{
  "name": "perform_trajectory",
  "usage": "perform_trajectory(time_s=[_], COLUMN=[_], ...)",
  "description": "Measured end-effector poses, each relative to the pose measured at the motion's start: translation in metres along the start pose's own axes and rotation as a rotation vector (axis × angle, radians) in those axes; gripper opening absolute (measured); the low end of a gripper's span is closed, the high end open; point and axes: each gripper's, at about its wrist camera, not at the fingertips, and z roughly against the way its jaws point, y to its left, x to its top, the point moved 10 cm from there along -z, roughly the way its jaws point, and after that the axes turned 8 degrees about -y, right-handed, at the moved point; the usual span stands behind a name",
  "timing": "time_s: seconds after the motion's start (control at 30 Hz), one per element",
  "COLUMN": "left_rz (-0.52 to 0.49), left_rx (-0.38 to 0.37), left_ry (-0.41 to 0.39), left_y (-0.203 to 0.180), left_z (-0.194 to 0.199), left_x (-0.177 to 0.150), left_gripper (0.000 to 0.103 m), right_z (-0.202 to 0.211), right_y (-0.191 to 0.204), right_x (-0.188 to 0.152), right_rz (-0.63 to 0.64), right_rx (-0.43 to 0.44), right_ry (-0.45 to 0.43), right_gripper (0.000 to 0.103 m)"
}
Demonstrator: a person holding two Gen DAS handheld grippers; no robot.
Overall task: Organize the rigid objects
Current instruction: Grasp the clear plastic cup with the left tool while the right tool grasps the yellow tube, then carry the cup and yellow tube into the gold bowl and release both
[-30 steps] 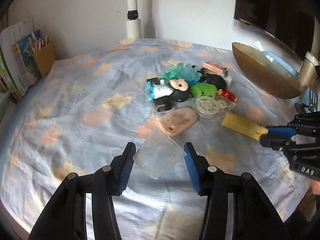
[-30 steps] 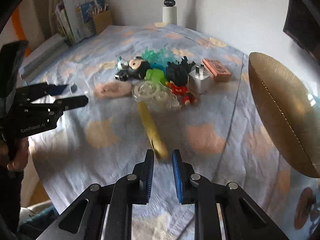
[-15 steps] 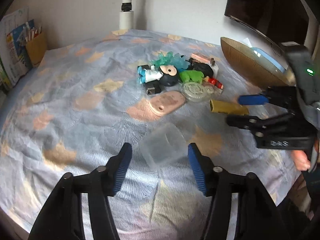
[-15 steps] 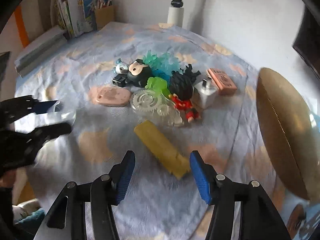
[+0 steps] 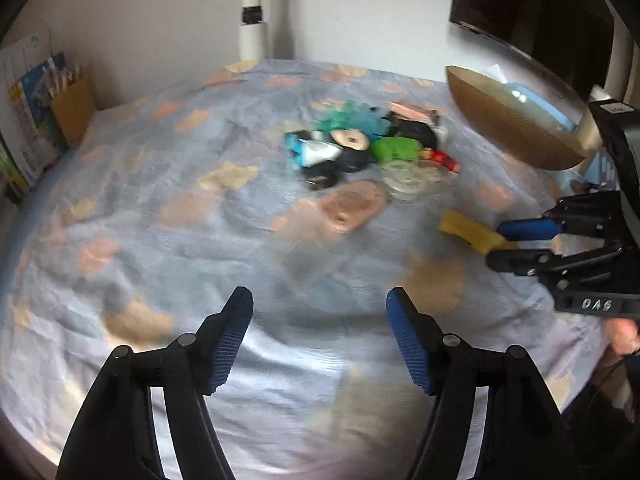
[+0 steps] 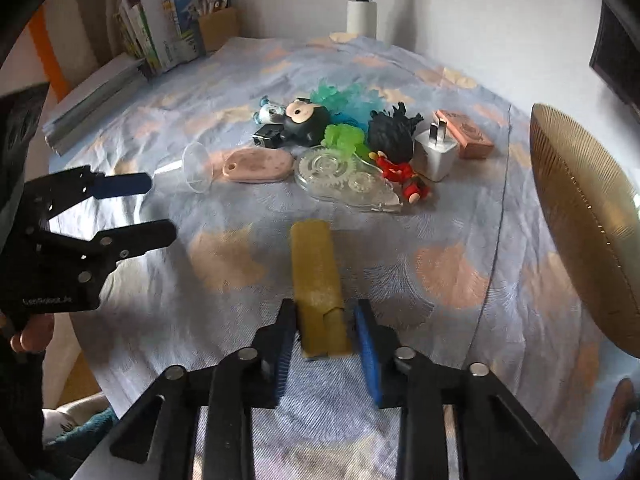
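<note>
A yellow block (image 6: 318, 280) lies on the blue patterned cloth (image 6: 400, 248), its near end between the fingers of my right gripper (image 6: 325, 336); the jaws stand close on both sides with a small gap on the right. It also shows in the left wrist view (image 5: 468, 230). A clear plastic cup (image 6: 198, 168) lies on its side ahead of my open, empty left gripper (image 5: 320, 332); in the blurred left wrist view the cup (image 5: 312, 250) is faint. A pile of small toys (image 6: 344, 140) sits at mid table.
A pink oval case (image 6: 256, 165), a clear gear piece (image 6: 340, 178), a white plug (image 6: 434, 152) and a pink box (image 6: 466, 134) lie by the pile. A gold bowl (image 6: 580, 216) stands at the right. Books and a pencil holder (image 6: 218, 28) stand at the far left.
My left gripper let go of the clear cup and drew back. My right gripper opened, then moved in and narrowed around the yellow block's near end.
</note>
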Motion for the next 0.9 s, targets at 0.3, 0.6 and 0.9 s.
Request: perform_trajectory(time_s=[0.3,0.6,0.9], left_rz=[-0.073,-0.064,-0.091], left_rx=[-0.085,-0.141,-0.279], left_ry=[0.029,-0.098,-0.254], left_y=[0.001,-0.045,-0.154], left_z=[-0.023,0.008,0.018], left_x=[0.020,0.059,0.170], left_gripper=[0.038,0.034,0.034], right_z=[-0.006,0.032,0.133], right_y=[0.013,-0.020,-0.132], right_x=[0.004,0.000,0.041], right_rz=[0.074,-0.038,-0.184], right_rx=[-0.056,-0.061,-0.294], right_ry=[-0.043,-0.107,-0.288], right_gripper=[0.023,0.023,0.023])
